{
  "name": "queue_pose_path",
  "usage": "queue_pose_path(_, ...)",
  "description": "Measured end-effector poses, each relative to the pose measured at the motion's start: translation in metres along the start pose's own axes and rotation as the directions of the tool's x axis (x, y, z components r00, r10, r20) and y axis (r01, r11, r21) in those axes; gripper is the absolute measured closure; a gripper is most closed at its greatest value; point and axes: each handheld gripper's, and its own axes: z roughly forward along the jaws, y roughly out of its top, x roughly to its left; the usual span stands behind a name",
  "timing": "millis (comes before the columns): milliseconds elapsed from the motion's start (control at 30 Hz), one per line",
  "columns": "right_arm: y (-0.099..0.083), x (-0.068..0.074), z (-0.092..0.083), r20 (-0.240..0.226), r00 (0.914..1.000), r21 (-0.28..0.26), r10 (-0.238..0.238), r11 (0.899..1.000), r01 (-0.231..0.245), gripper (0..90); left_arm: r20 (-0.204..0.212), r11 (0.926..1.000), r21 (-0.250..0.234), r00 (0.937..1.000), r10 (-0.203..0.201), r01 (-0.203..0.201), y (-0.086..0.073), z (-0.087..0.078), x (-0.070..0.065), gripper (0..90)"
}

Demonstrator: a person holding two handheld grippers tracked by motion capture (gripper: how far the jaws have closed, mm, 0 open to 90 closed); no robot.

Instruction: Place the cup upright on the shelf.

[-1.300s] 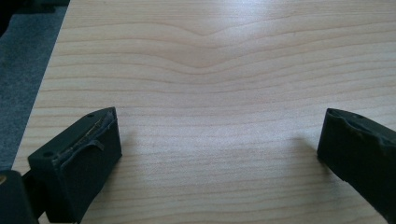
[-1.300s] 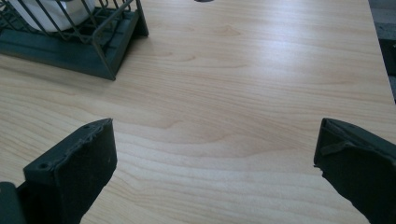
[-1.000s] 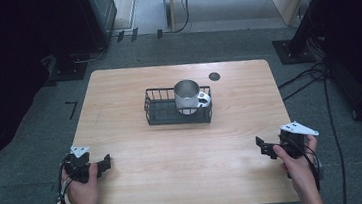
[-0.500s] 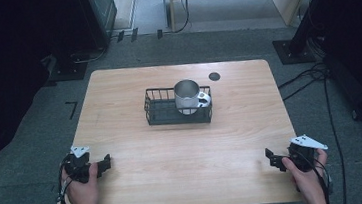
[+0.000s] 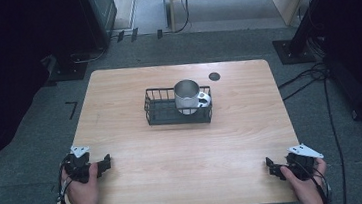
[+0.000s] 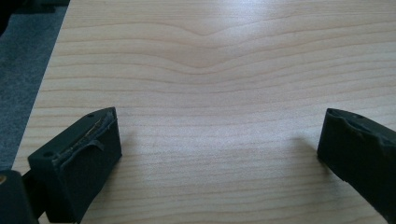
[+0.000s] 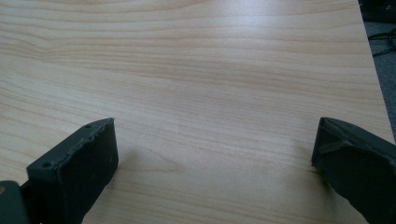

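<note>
Resting near the front corners of the light wooden table (image 5: 142, 186), the two black handheld grippers are both low over the surface and well apart from each other; the left gripper (image 5: 105, 164) is at the front left, held by the person's left hand (image 5: 82, 187), and its jaws point toward the right side of the table; the right gripper (image 5: 272, 166) is at the front right corner, held by the right hand (image 5: 303, 180), with a grey three-cornered plate (image 5: 304, 151) on top of it. In the left gripper view the two black jaws stand far apart, with only bare wood grain between them; nothing is held there. In the right gripper view the jaws are also spread wide, and again only the wood is between them; the table edge and the grey floor (image 7: 384, 56) show at the right of that view.

In the middle of the table, toward the far side, stands a black rectangular wire basket (image 5: 155, 109); inside its right part stands a shiny metal cylindrical cup (image 5: 187, 95), upright, with its open mouth up; a small white object (image 5: 204, 99) lies just beside the cup on its right, also in the basket, but what it is I cannot tell. A small dark round disc (image 5: 214, 76) lies on the table behind the basket, near its right far corner and apart from it.
</note>
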Motion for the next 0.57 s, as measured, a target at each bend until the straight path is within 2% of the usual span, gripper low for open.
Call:
queue_pose_path(67, -0.0007, 0.0035, 0.0001, 0.015, 0.9998, 0.01, -0.015, 1.0, 0.015, 0.0, 0.0, 1.0, 0.0, 1.0, 0.0, 0.0, 0.0, 0.0, 0.0, 0.0)
queue_pose_path(167, -0.0007, 0.006, 0.0003, 0.02, 0.9997, 0.011, -0.011, 1.0, 0.011, 0.0, 0.0, 1.0, 0.0, 1.0, 0.0, 0.0, -0.0001, 0.0, 0.0, 0.0)
queue_pose_path(567, -0.0007, 0.0061, 0.0003, 0.018, 0.9998, 0.009, -0.013, 1.0, 0.013, 0.0, -0.004, 1.0, 0.0, 1.0, -0.004, 0.004, 0.0003, 0.0003, -0.0005, 0.0)
